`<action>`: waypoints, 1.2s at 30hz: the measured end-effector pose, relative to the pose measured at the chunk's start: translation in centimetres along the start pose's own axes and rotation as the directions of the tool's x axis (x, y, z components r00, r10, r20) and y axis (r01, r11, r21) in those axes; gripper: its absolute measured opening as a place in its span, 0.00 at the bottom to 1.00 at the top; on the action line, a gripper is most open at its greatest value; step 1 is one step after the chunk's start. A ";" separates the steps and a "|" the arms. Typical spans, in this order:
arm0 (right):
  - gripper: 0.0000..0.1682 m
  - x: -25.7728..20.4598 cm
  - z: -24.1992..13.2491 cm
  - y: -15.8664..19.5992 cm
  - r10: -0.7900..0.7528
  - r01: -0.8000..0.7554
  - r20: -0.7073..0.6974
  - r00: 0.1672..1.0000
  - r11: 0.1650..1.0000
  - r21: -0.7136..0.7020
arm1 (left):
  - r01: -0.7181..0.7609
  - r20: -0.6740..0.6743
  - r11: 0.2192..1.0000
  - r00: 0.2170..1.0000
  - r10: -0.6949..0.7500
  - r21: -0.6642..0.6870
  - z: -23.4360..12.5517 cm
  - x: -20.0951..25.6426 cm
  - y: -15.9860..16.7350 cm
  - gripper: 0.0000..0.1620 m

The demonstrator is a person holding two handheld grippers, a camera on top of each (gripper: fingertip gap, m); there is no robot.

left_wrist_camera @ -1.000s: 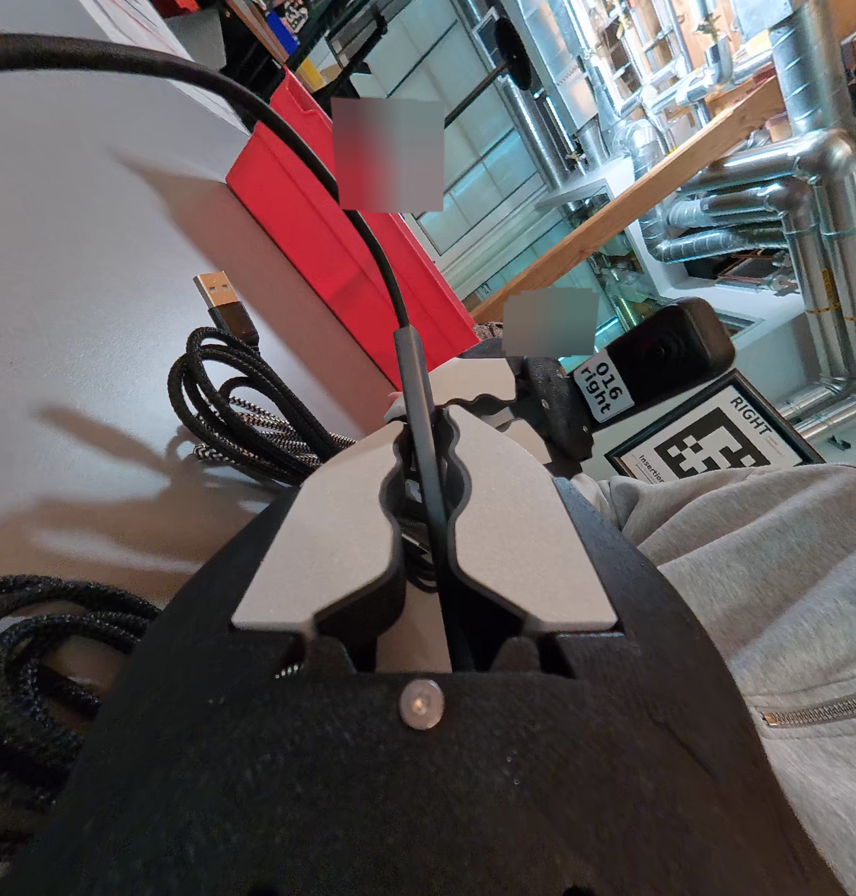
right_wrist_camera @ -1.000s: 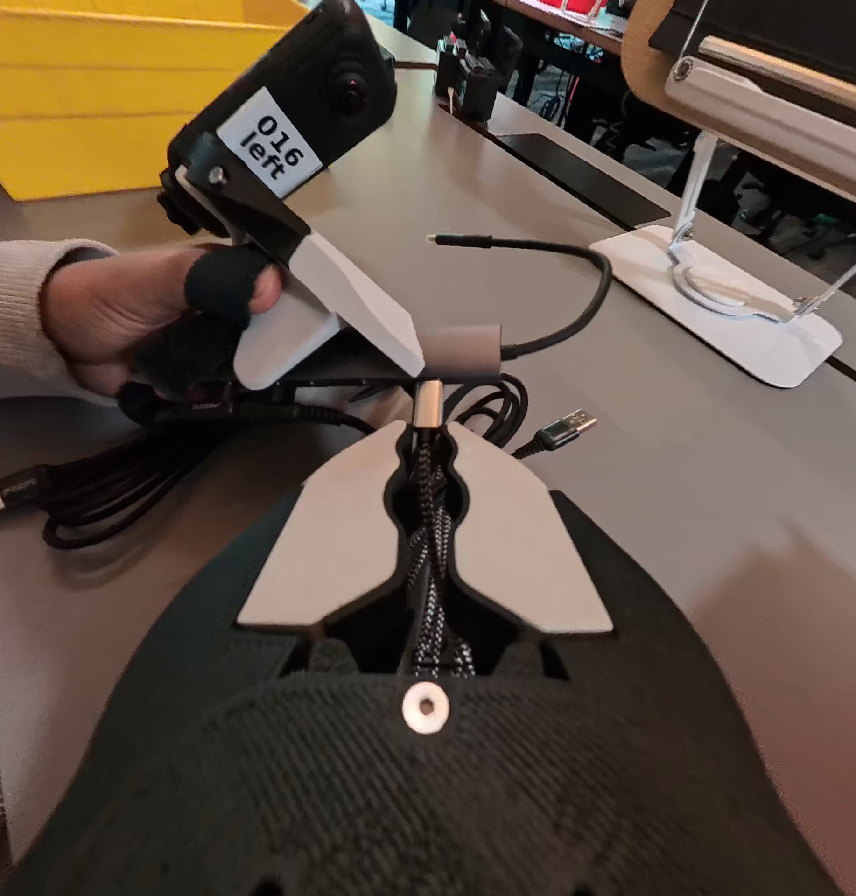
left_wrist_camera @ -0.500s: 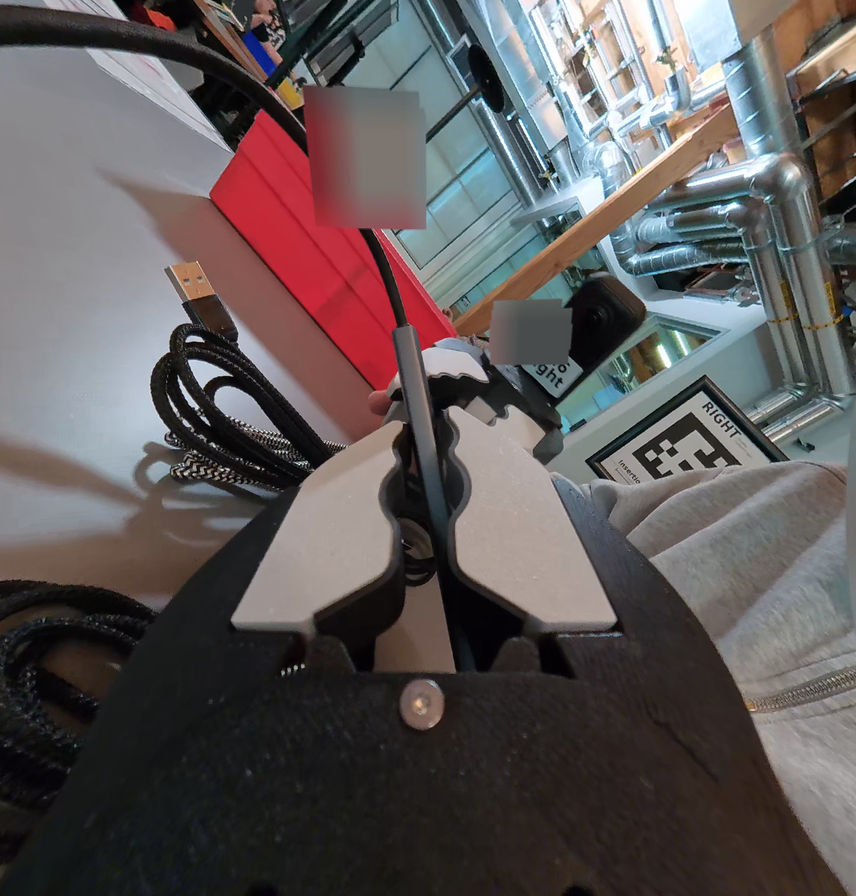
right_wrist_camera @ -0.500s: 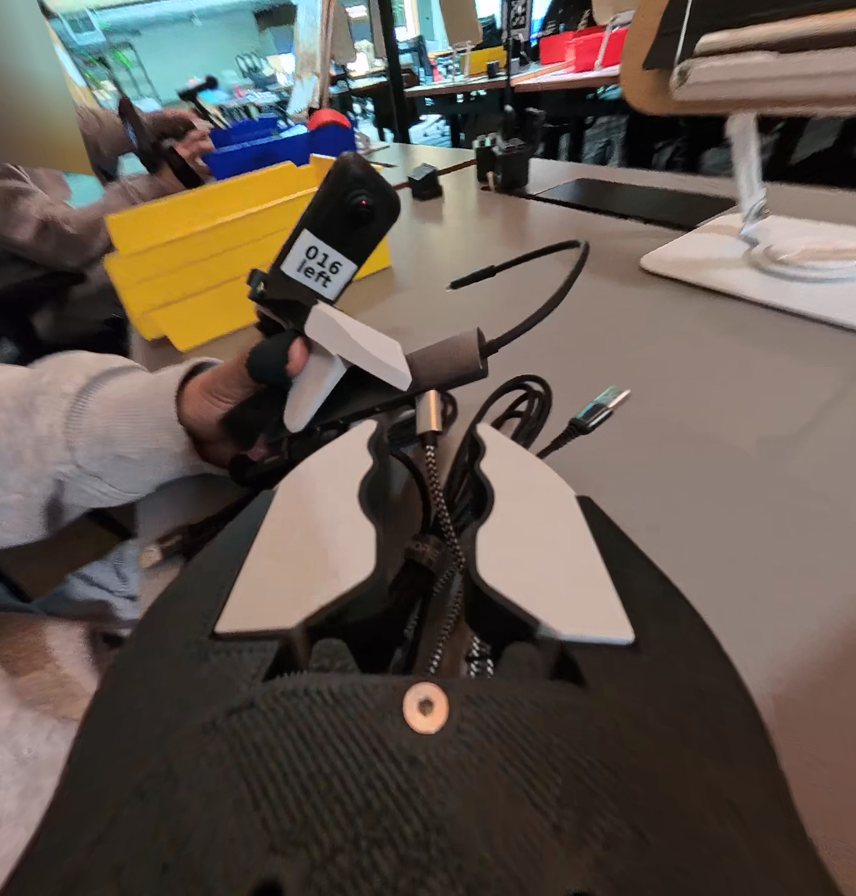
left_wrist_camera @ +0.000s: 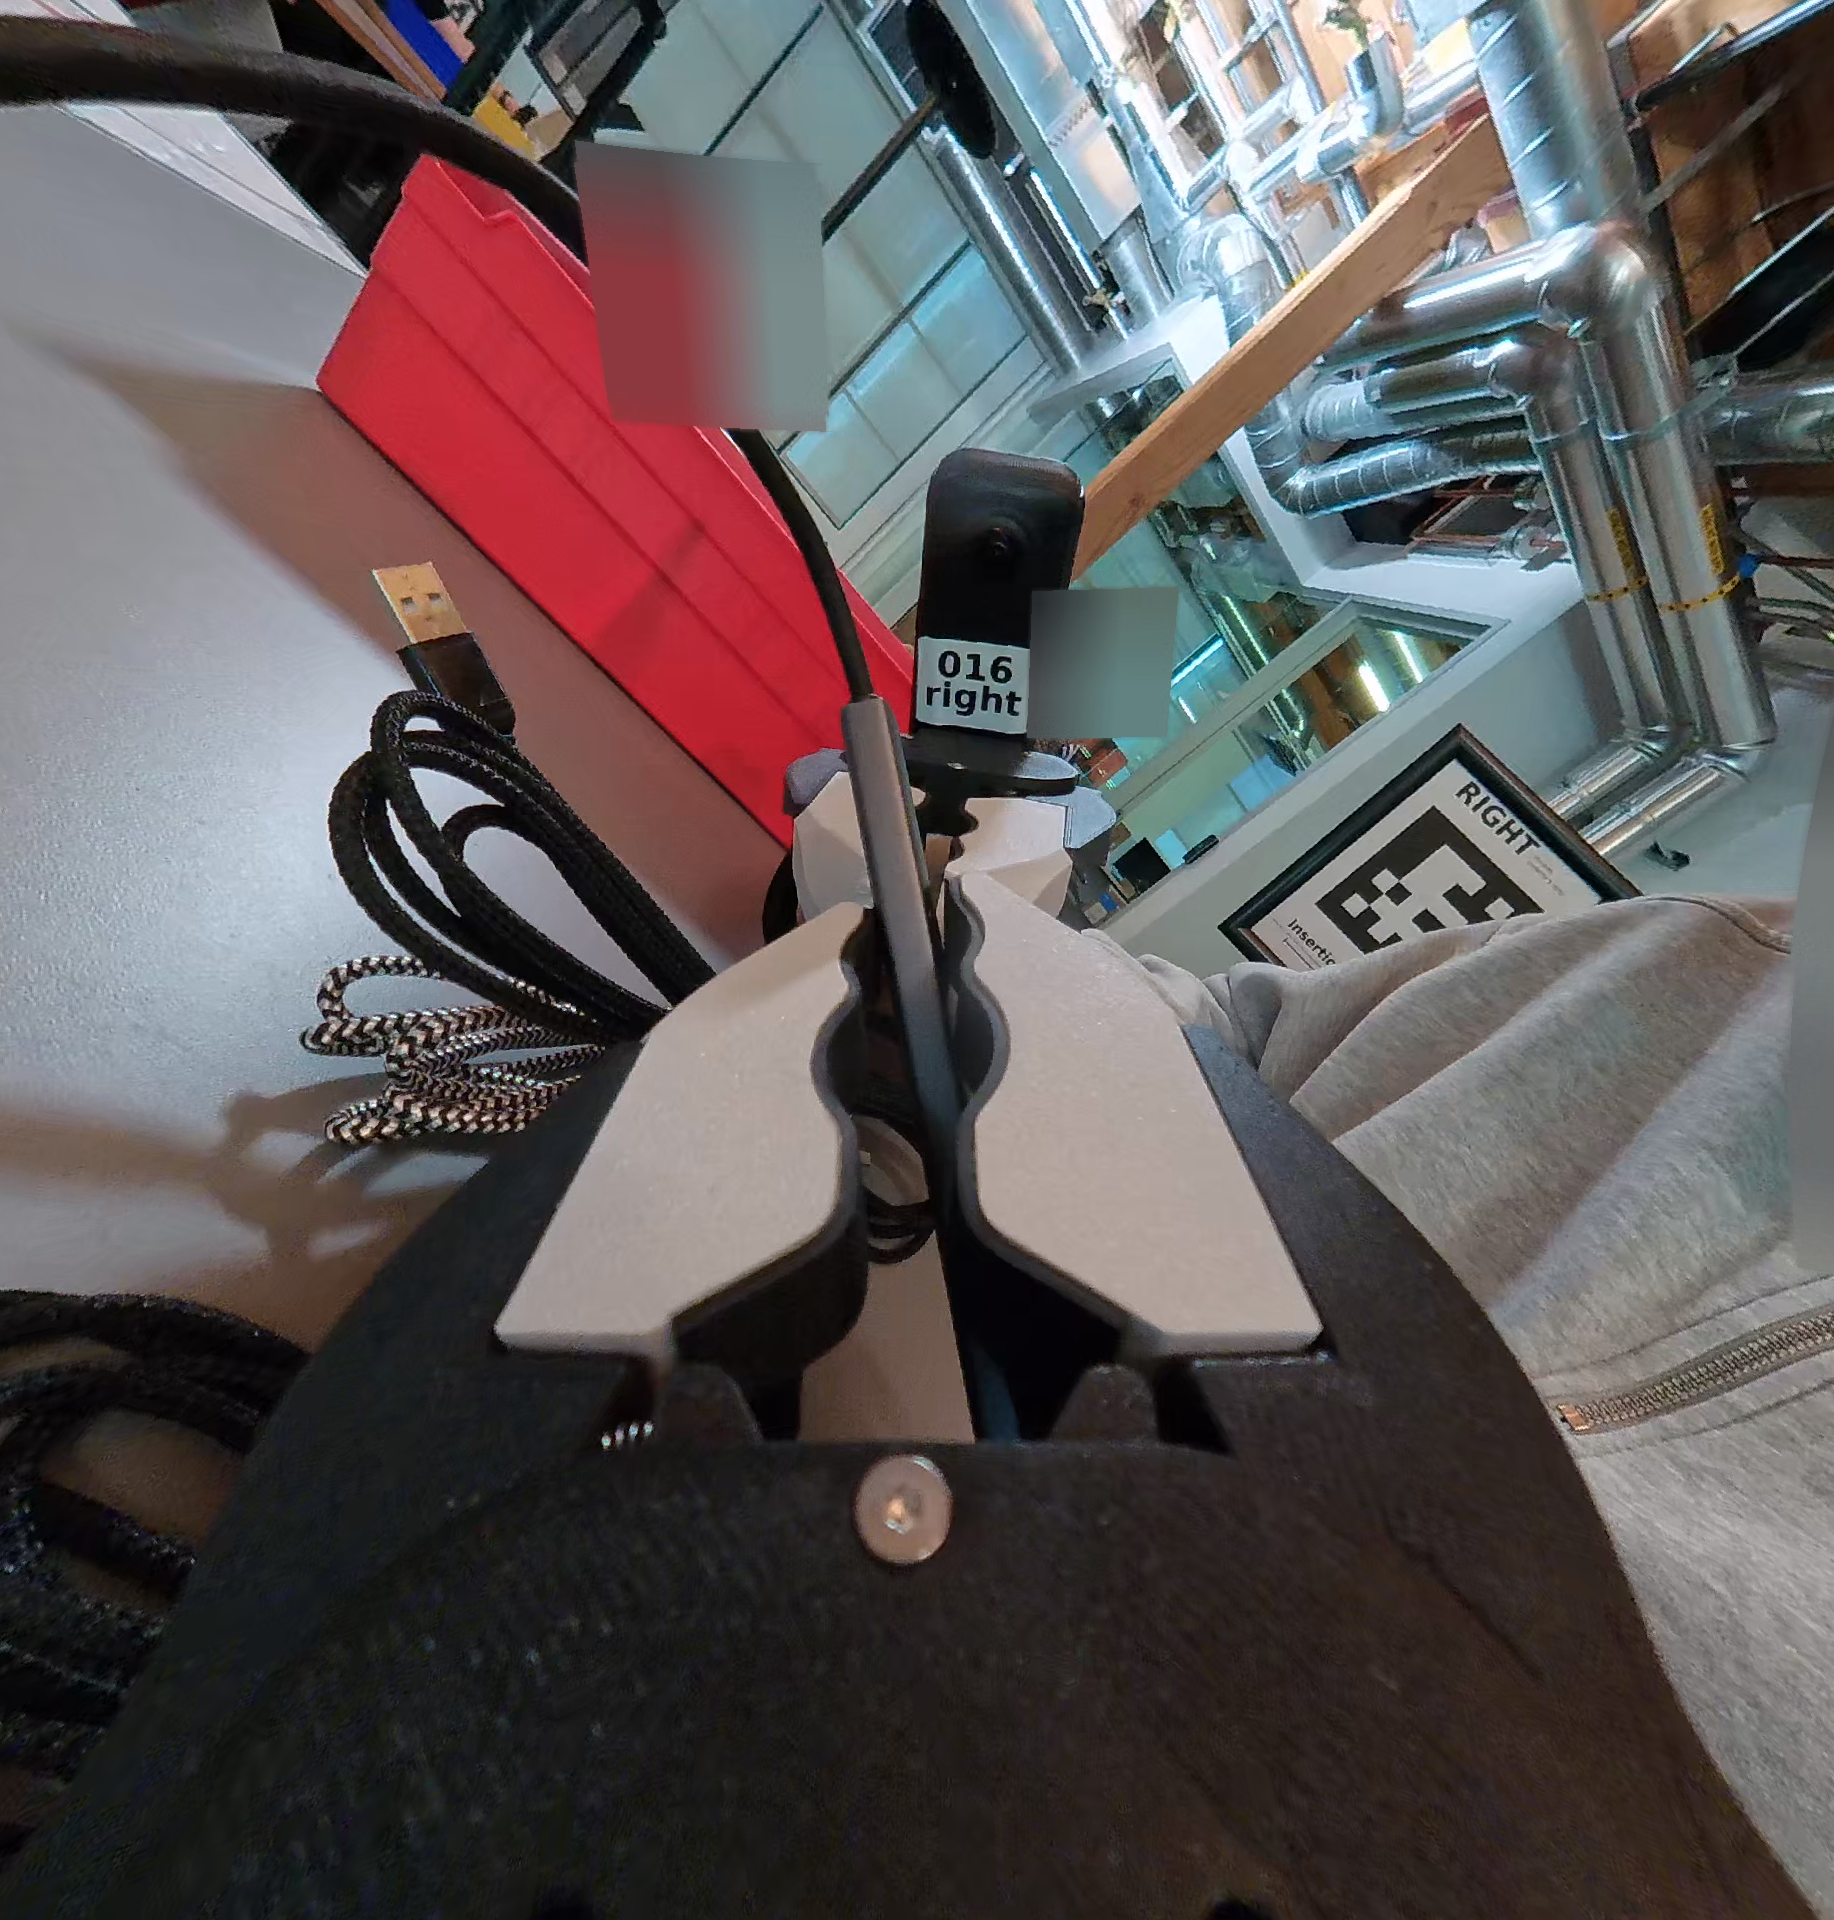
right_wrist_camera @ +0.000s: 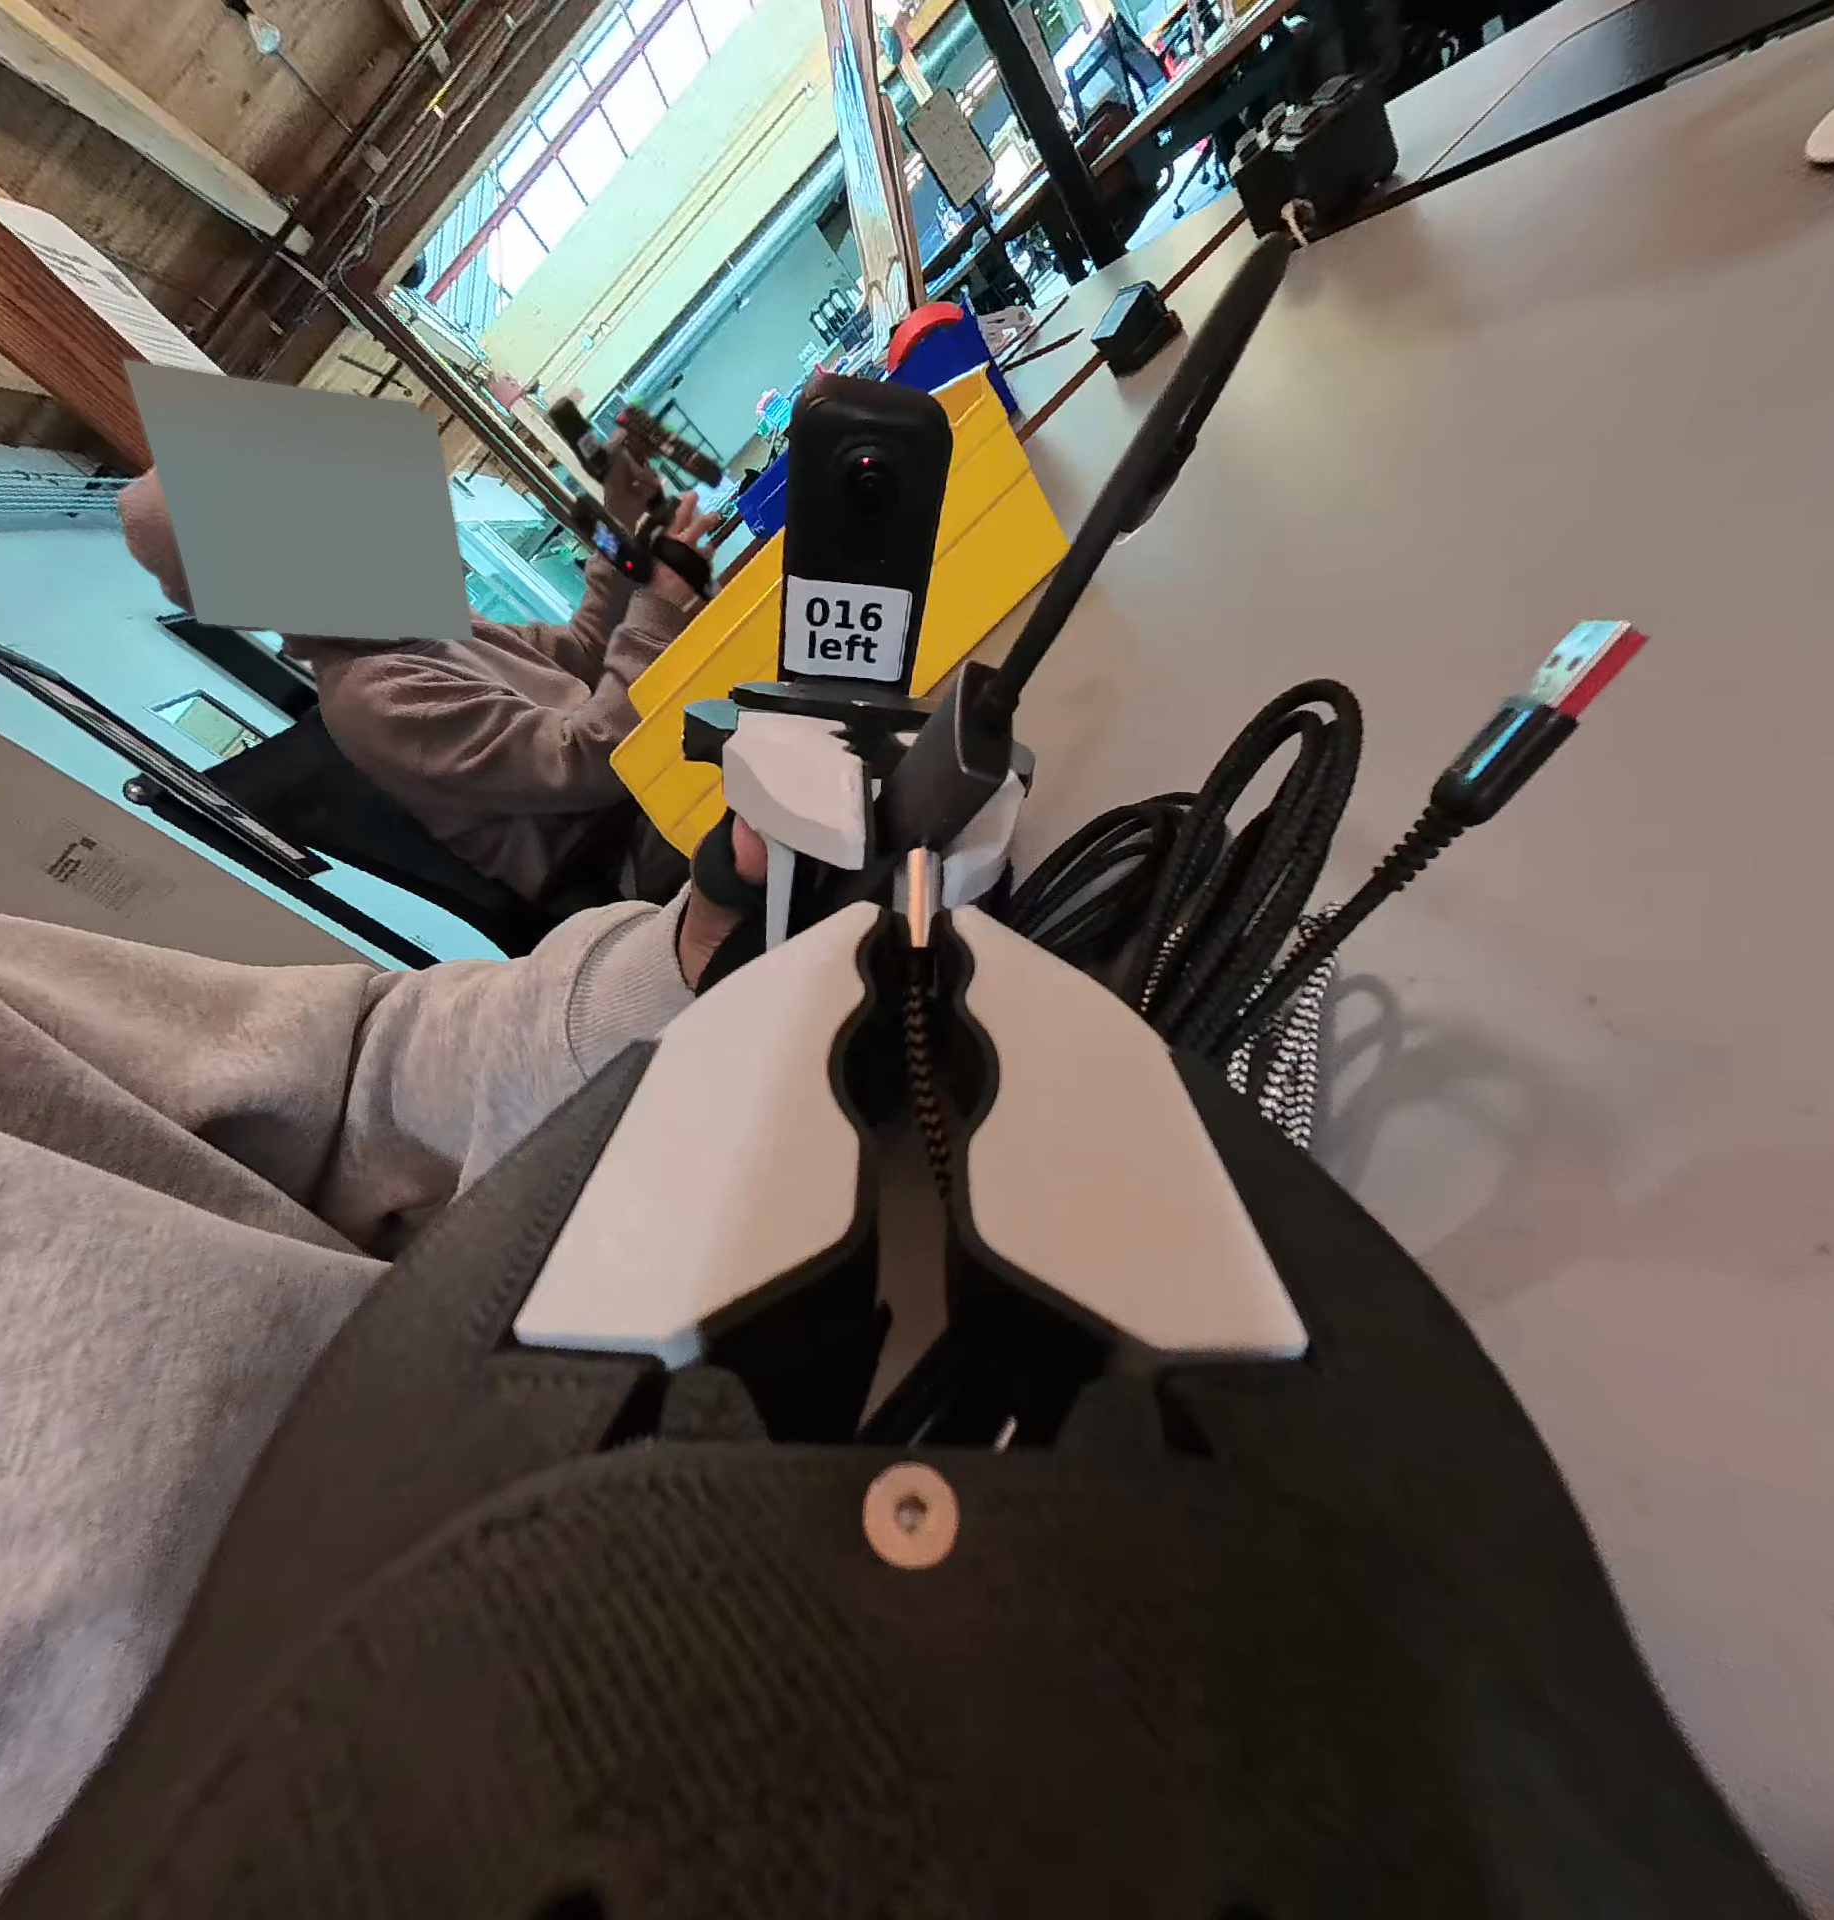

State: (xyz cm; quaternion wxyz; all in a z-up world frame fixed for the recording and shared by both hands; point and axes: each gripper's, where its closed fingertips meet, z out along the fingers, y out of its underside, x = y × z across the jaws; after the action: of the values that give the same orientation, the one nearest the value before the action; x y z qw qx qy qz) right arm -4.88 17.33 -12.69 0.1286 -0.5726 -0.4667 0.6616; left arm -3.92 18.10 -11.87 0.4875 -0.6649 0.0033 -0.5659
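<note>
The left hand-held gripper (left_wrist_camera: 908, 914) is clamped on a slim dark grey adapter bar (left_wrist_camera: 897, 883), which stands up between its pale grey fingers (left_wrist_camera: 726, 1122). A smooth black cable (left_wrist_camera: 819, 582) runs from the top of the bar and arcs away over the grey counter (left_wrist_camera: 144, 644).

The right hand-held gripper (right_wrist_camera: 918, 920) is closed on a black-and-white braided cable (right_wrist_camera: 928, 1081) just behind its silver plug (right_wrist_camera: 915, 894). The plug tip sits against the side of the adapter bar (right_wrist_camera: 949, 748) held by the left hand-held gripper; whether it is seated inside cannot be told. The two grippers face each other nose to nose, each topped by a black camera bearing a white sticker (right_wrist_camera: 845, 629).

A coiled bundle of black braided cables (left_wrist_camera: 456, 862) lies on the counter just beside both grippers, with a gold flat plug (left_wrist_camera: 419, 603) pointing away in the left wrist view and a red-tipped flat plug (right_wrist_camera: 1588, 665) in the right wrist view. A red plastic bin (left_wrist_camera: 539, 488) stands behind the coil, and a yellow plastic bin (right_wrist_camera: 892, 582) lies beyond the left hand-held gripper. A grey fleece sleeve (right_wrist_camera: 269, 1101) fills the lower left of the right wrist view.
</note>
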 end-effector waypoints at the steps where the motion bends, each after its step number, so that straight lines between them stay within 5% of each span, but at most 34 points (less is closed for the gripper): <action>1: 0.05 0.0 0.0 0.0 -0.004 0.004 -0.001 1.000 1.000 -0.001 | -0.002 -0.002 1.000 1.000 0.002 0.001 0.0 0.0 0.0 0.07; 11: 0.04 -0.1 -0.2 0.6 -0.004 0.004 0.016 1.000 0.999 -0.048 | 0.057 -0.073 0.998 0.996 -0.058 -0.005 0.0 0.4 0.0 0.22; 19: 0.05 0.2 -0.1 0.8 0.025 -0.025 -0.005 1.000 0.998 -0.056 | 0.087 -0.002 0.995 0.996 -0.088 -0.051 0.3 -0.4 0.6 0.07; 30: 0.05 0.6 0.1 0.4 0.018 -0.019 -0.054 0.998 1.000 -0.017 | 0.071 0.027 0.997 0.997 -0.071 -0.010 0.1 -0.6 0.1 0.07; 36: 0.05 1.0 -0.2 0.1 -0.157 0.148 -0.154 0.976 0.987 -0.070 | 0.056 0.035 0.998 0.998 -0.056 0.006 0.3 -0.6 -0.1 0.07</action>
State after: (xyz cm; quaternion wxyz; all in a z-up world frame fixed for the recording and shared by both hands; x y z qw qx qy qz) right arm -5.02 18.09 -13.37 0.1991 -0.5893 -0.5165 0.5884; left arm -3.98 18.66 -12.26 0.4733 -0.6734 -0.0255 -0.5674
